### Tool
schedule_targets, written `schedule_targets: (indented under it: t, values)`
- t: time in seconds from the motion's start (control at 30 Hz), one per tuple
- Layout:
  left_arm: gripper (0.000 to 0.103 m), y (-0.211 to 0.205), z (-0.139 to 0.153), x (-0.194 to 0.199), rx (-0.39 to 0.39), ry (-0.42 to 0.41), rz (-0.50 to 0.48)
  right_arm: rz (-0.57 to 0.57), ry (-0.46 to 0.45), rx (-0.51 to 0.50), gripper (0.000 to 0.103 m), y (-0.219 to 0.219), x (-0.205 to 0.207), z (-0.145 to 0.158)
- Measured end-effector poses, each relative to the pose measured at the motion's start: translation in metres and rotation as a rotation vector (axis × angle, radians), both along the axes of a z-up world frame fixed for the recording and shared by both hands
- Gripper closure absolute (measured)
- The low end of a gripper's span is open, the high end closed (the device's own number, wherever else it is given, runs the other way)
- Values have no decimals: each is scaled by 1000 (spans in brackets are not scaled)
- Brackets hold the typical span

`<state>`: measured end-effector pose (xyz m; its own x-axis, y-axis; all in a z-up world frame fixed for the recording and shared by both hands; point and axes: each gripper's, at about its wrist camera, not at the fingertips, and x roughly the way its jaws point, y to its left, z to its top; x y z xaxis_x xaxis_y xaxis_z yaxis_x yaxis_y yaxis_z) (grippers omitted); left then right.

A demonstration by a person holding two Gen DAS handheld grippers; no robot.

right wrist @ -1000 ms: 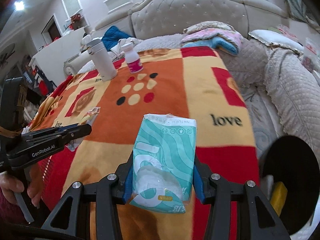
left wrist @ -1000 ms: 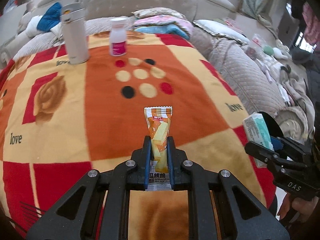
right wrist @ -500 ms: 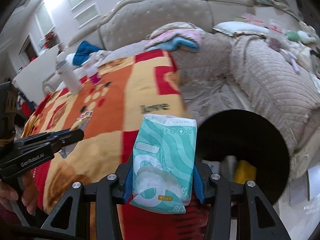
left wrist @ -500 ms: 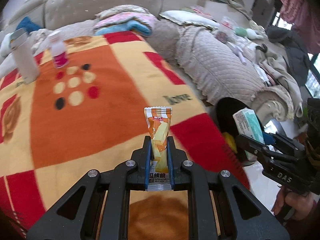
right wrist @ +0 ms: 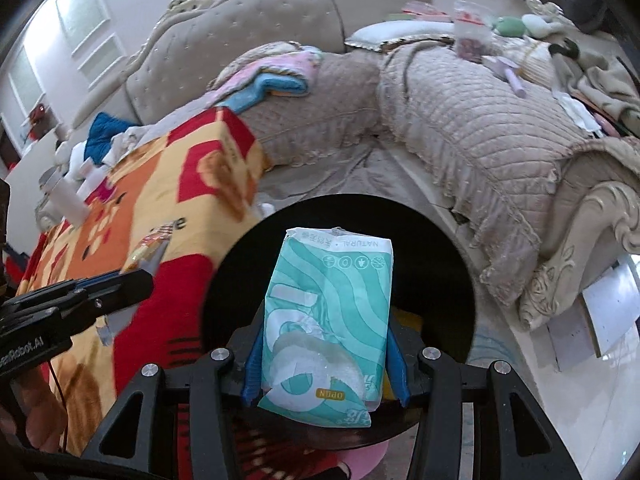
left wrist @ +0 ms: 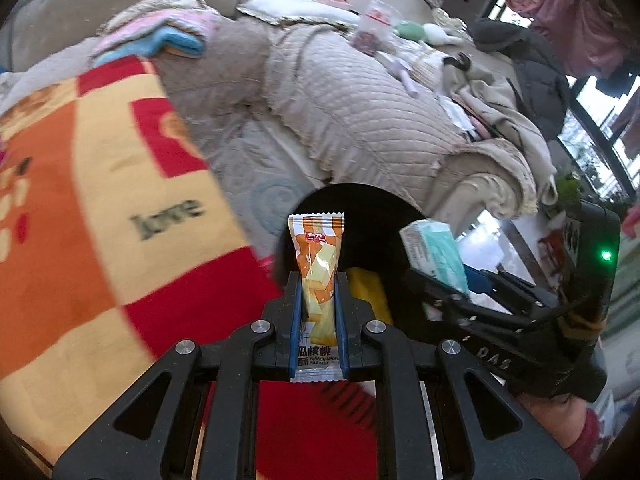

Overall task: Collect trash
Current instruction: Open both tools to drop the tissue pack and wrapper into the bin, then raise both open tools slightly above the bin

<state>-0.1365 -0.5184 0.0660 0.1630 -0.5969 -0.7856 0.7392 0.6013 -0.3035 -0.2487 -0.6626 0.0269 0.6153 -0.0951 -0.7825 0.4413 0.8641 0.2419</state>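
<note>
My left gripper (left wrist: 318,300) is shut on an orange snack wrapper (left wrist: 318,264) and holds it upright at the near rim of a black trash bin (left wrist: 360,208). My right gripper (right wrist: 326,344) is shut on a teal tissue pack (right wrist: 328,312) and holds it over the bin's open mouth (right wrist: 432,248). The tissue pack (left wrist: 434,252) and right gripper (left wrist: 480,300) also show in the left wrist view, to the right over the bin. The left gripper (right wrist: 120,284) with the wrapper (right wrist: 150,246) shows at the left of the right wrist view. Something yellow (left wrist: 366,292) lies inside the bin.
A red, orange and yellow "love" blanket (left wrist: 100,208) covers the table at left. A beige quilted sofa (right wrist: 472,120) with folded cloths (right wrist: 272,76) and clutter runs behind and to the right of the bin. A white bottle (right wrist: 64,200) stands on the far blanket.
Both grippers swung right, off the blanket toward the bin. The tissue pack now hangs over the bin mouth and the wrapper has reached its rim. Both grips are unchanged.
</note>
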Motion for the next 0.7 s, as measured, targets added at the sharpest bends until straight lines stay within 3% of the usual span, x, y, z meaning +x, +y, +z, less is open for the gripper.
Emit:
schedule_targets:
  t: [0.1, 0.17, 0.2, 0.27, 0.47, 0.6, 0.7]
  values:
    - [85, -16, -5, -2, -16, 3, -13, -30, -4, 3, 40, -7, -4, -1]
    - [54, -18, -7, -2, -20, 8, -6, -40, -9, 8, 40, -10, -7, -2]
    - [49, -15, -9, -1, -35, 26, 5, -42, -6, 6, 40, -9, -10, -3]
    - [47, -7, -10, 1, -63, 40, 35, -43, -1, 0, 40, -7, -14, -5]
    - [47, 17, -7, 1, 7, -44, 108, -43, -9, -38, 40, 12, -22, -3]
    - [47, 33, 1, -11, 62, -156, 126, -66, -37, -82, 39, 27, -30, 9]
    - [47, 48, 8, -21, 54, -206, 132, -73, -60, -111, 37, 39, -36, 21]
